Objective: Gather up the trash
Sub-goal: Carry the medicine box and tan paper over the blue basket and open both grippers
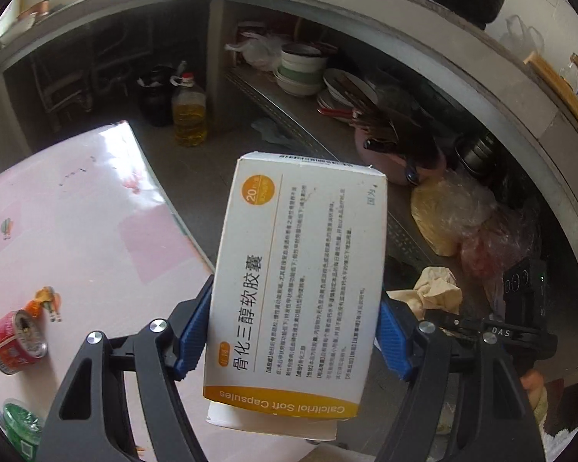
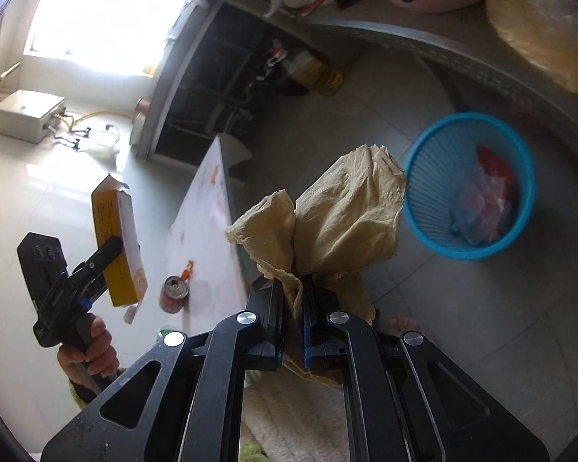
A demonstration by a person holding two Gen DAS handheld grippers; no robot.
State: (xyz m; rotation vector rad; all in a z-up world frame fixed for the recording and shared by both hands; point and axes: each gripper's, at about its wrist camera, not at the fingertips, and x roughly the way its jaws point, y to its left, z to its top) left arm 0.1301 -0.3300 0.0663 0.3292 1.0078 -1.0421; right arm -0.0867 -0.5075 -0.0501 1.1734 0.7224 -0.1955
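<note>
On the far left, the table: the pink table carries trash you have not taken, a red can on its side, an orange wrapper just beside it, and a green cup at the near edge.
Left gripper: your left gripper has its jaws clamped on the long sides of the medicine box, held clear of the table so you can carry it.
Box flap: one end of the box stands open, so I judge it is empty and light.
Right gripper: your right gripper has its jaws pressed together on the crumpled tissue, pinched low so that the loose part stands up.
Basket: the blue basket stands on the floor to the right, with plastic already inside; the tissue is near its rim but not over it.
</note>
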